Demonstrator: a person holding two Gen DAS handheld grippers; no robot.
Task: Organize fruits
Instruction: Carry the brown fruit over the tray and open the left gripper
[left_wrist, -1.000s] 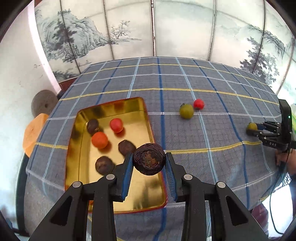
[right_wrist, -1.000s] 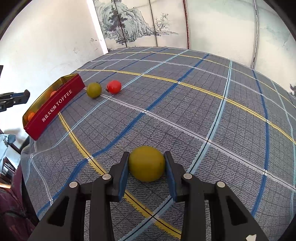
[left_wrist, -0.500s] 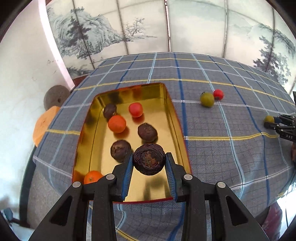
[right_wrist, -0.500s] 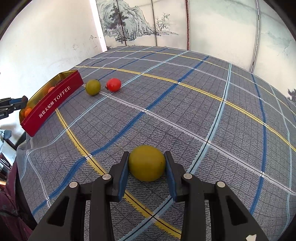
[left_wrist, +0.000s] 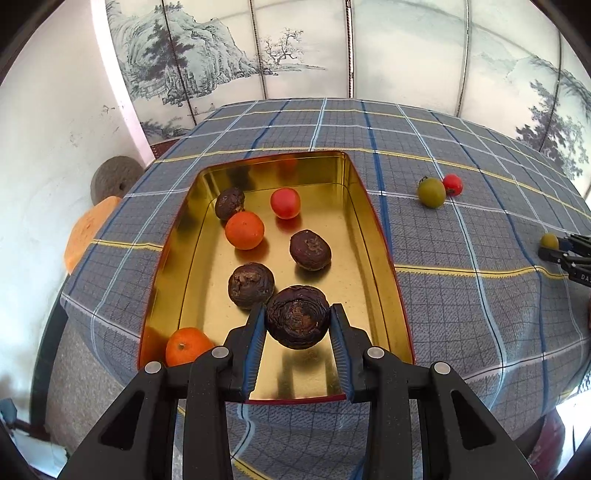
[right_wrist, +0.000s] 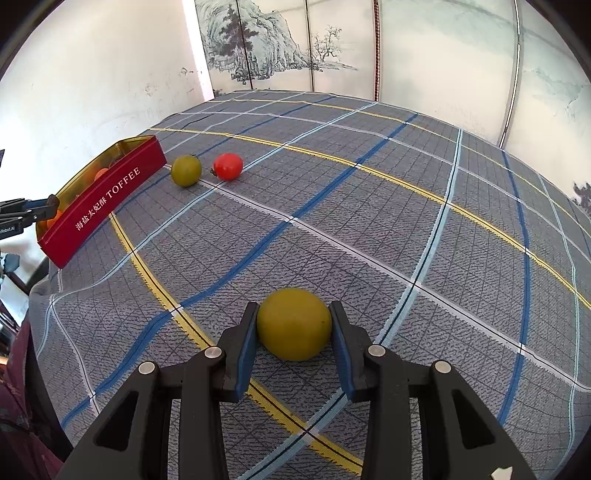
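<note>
My left gripper (left_wrist: 298, 326) is shut on a dark wrinkled fruit (left_wrist: 297, 315) and holds it above the near end of the gold tin (left_wrist: 384, 254). The tin holds three more dark fruits, two orange fruits and a red one. My right gripper (right_wrist: 293, 326) is shut on a yellow-green fruit (right_wrist: 294, 323) that rests on the plaid cloth. A green fruit (right_wrist: 186, 170) and a red tomato (right_wrist: 228, 166) lie on the cloth beside the tin's red side (right_wrist: 107, 201). They also show in the left wrist view, the green one (left_wrist: 431, 192) next to the red one (left_wrist: 453, 184).
The plaid tablecloth (right_wrist: 369, 206) covers the whole table. A painted folding screen (left_wrist: 332, 48) stands behind it. The table's edge drops off just below the tin's near end (left_wrist: 295, 398). An orange cushion (left_wrist: 86, 232) and a round stone (left_wrist: 112, 177) sit past the left edge.
My left gripper has carried the dark fruit leftward over the tin and closer to it. The right gripper has stayed on the yellow-green fruit, shifting slightly.
</note>
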